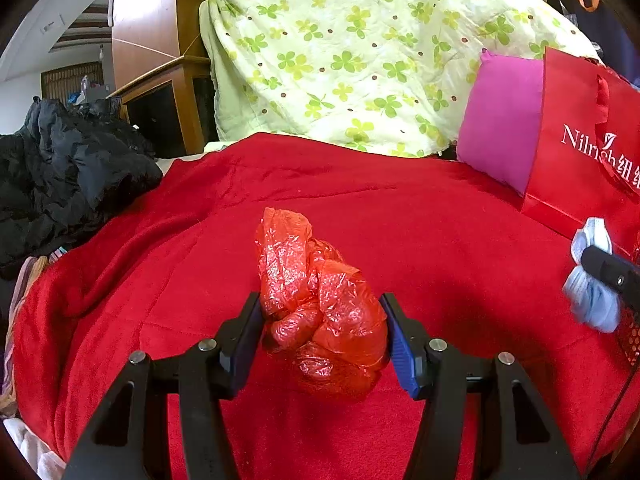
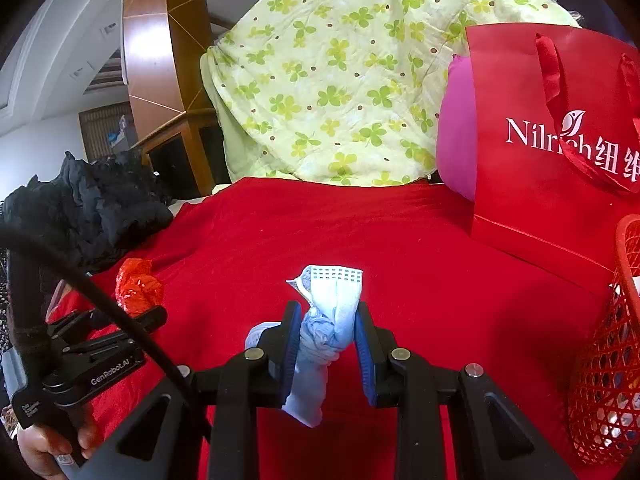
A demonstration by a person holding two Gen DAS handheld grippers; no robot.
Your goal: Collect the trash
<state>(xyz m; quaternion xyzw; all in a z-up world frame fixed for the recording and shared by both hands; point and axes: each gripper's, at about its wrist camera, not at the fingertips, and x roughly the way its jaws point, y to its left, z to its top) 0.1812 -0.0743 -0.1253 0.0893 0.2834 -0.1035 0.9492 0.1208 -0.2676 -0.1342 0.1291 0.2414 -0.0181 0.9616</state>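
A crumpled red plastic bag [image 1: 320, 300] sits between the blue pads of my left gripper [image 1: 321, 312], which is shut on it just above the red blanket [image 1: 440, 232]. In the right wrist view the same bag [image 2: 138, 286] and left gripper [image 2: 132, 316] show at the left. My right gripper [image 2: 328, 316] is shut on a crumpled light blue face mask [image 2: 332, 312], held over the blanket [image 2: 420, 260]. From the left wrist view the mask [image 1: 592, 304] and one right finger [image 1: 608, 268] appear at the right edge.
A red mesh basket [image 2: 612, 340] stands at the right, close to the mask. Behind it lean a red paper gift bag [image 2: 540, 160] and a pink pillow [image 2: 456, 140]. A green clover quilt [image 2: 340, 80] is heaped at the back, and a black jacket [image 2: 92, 204] lies at the left.
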